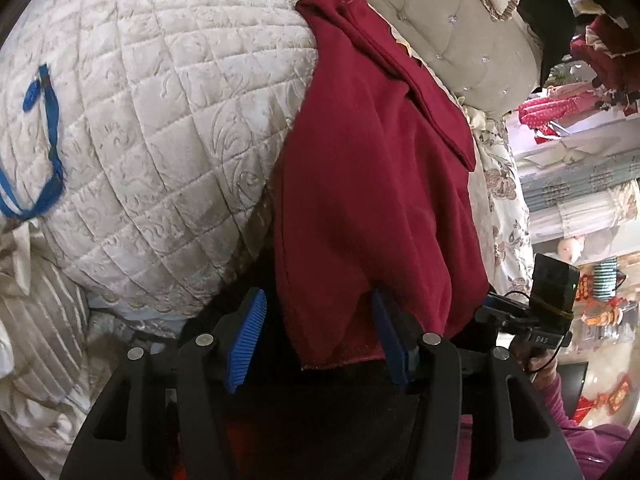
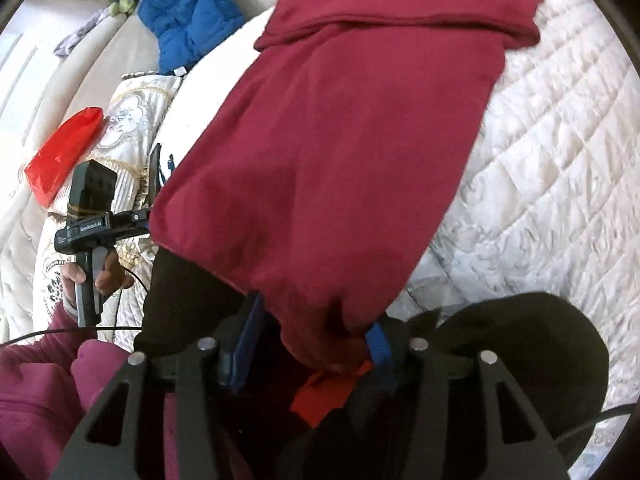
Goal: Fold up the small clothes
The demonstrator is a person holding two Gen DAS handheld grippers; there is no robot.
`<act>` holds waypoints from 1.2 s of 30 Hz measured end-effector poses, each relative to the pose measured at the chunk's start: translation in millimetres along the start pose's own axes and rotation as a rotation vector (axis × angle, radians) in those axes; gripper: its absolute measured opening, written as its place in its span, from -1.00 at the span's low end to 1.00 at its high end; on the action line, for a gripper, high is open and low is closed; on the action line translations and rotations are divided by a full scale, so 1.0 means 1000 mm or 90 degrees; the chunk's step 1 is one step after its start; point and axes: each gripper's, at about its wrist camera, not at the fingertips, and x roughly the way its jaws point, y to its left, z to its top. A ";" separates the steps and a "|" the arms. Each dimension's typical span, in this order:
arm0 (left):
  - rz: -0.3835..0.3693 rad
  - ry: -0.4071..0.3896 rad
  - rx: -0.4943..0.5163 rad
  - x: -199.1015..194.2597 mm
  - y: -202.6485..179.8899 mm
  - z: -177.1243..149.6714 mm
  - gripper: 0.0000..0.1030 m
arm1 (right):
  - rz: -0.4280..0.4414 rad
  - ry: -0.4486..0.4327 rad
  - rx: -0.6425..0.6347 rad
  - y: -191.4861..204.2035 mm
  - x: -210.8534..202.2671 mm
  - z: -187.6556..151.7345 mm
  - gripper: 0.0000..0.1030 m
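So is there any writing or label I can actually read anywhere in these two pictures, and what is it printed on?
"GenRobot.AI": white lettering on the black handheld left gripper, right wrist view.
"DAS": small white letters on the black handheld right gripper, left wrist view; possibly part of a longer marking.
Small white tag on the blue padded garment: too small to read.
Dark red cloth garment: no print showing.

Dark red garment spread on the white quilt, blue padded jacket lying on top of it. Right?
Not quite. The blue padded jacket lies off to the side, beyond the quilt, not on the dark red garment. The right wrist view shows it.
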 end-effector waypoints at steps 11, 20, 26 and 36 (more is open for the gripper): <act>-0.013 -0.034 0.036 -0.010 -0.011 0.004 -1.00 | 0.028 -0.089 -0.008 0.008 -0.025 0.002 -0.66; -0.023 -0.129 0.085 -0.046 -0.044 0.047 -1.00 | 0.112 -0.209 0.072 -0.021 -0.070 0.027 -0.67; -0.003 -0.189 0.118 -0.053 -0.074 0.092 -1.00 | 0.117 -0.299 0.125 -0.052 -0.099 0.062 -0.67; 0.036 -0.249 0.155 -0.025 -0.123 0.189 -1.00 | 0.087 -0.339 0.174 -0.096 -0.106 0.142 -0.68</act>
